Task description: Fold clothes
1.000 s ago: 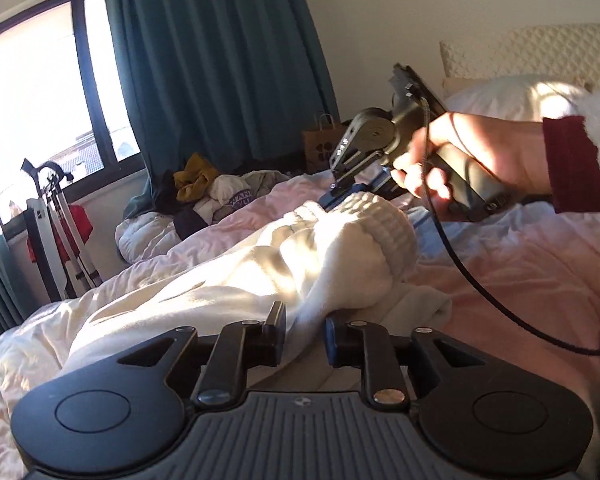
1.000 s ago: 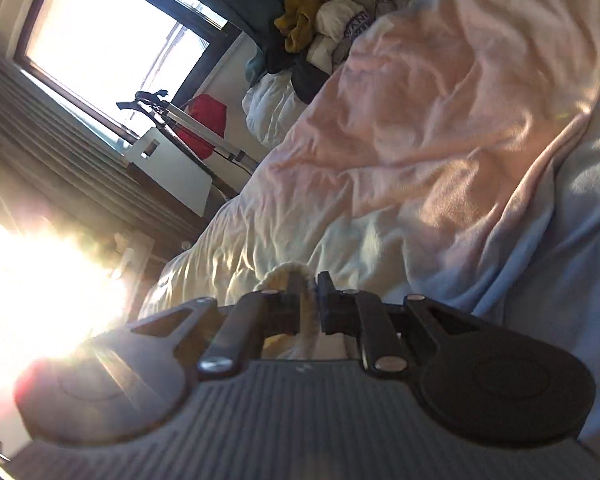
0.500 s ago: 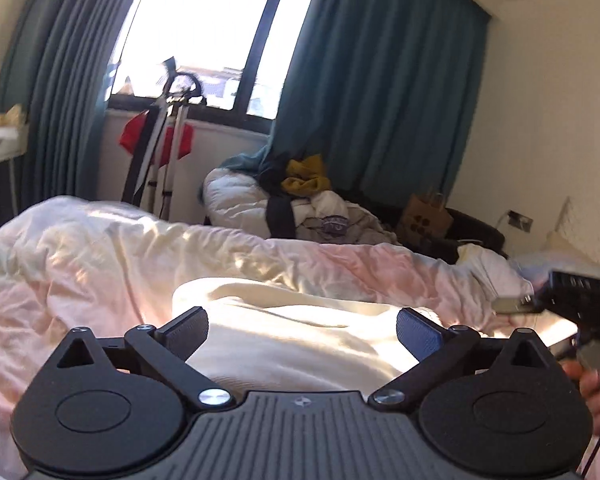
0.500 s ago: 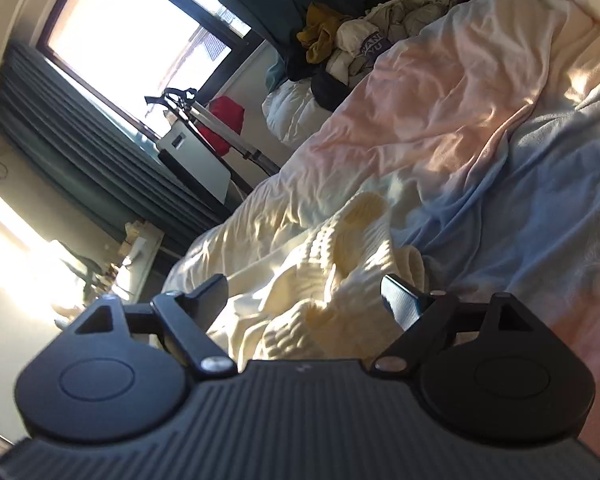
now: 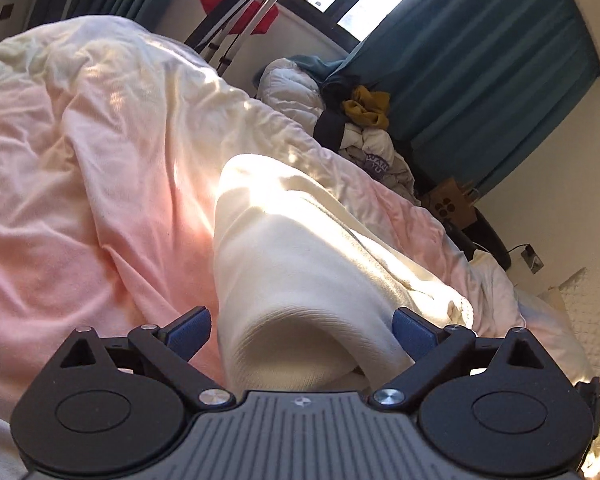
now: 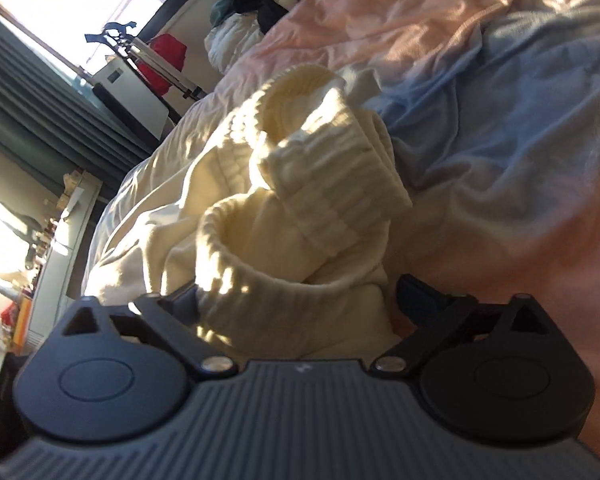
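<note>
A cream knit sweater (image 5: 296, 264) lies folded over on the pink duvet (image 5: 80, 200). In the left wrist view its rolled edge sits between the spread fingers of my left gripper (image 5: 302, 326), which is open and holds nothing. In the right wrist view the sweater's ribbed cuffs (image 6: 300, 184) are bunched up just ahead of my right gripper (image 6: 296, 300), which is open with the cloth lying between its fingers, not clamped.
A heap of clothes (image 5: 360, 120) lies by the teal curtain (image 5: 480, 60) past the bed. A folded rack with a red item (image 5: 240, 8) stands by the window. A paper bag (image 5: 452, 204) sits near the wall. A blue sheet (image 6: 520, 80) covers part of the bed.
Both grippers opened and let go of the sweater, which dropped onto the duvet. Both then tilted and drew closer to the cloth.
</note>
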Demonstrator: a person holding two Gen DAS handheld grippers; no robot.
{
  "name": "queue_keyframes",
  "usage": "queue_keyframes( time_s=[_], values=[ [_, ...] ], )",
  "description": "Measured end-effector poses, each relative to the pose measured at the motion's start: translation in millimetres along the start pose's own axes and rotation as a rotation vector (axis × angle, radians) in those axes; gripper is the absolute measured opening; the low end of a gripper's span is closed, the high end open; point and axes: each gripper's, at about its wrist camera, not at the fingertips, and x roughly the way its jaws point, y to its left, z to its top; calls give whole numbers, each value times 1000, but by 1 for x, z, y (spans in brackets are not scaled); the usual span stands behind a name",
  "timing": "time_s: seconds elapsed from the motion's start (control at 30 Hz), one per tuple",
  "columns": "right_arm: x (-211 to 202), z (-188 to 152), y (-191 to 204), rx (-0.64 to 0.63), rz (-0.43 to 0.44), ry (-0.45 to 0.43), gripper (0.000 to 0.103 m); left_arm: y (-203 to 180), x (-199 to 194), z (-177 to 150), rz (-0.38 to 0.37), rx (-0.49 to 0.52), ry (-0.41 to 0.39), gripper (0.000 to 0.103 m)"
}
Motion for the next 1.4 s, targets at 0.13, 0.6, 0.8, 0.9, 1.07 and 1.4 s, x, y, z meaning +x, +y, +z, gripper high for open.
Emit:
queue_keyframes(
  time_s=[0.13, 0.6, 0.8, 0.9, 1.07, 1.4],
  values=[
    [6, 2, -4, 80, 99, 14, 103, 11, 13, -2, -28, -71, 39, 94],
    [-15, 5, -3, 110, 163, -82, 58, 22, 31, -11, -57, -160, 71, 63],
    [-36, 11, 0, 119, 193, -129, 43, 11, 15, -10, -80, -189, 32, 48],
    [-55, 15, 3, 132, 242, -167, 41, -4, 2, -6, -103, -203, 17, 46],
    [-87, 22, 7, 153, 321, -233, 40, -38, -15, 0, -172, -235, 22, 45],
    [-201, 43, -29, 185, 365, -408, 40, -162, -21, -14, -320, -155, 36, 45]
  ],
)
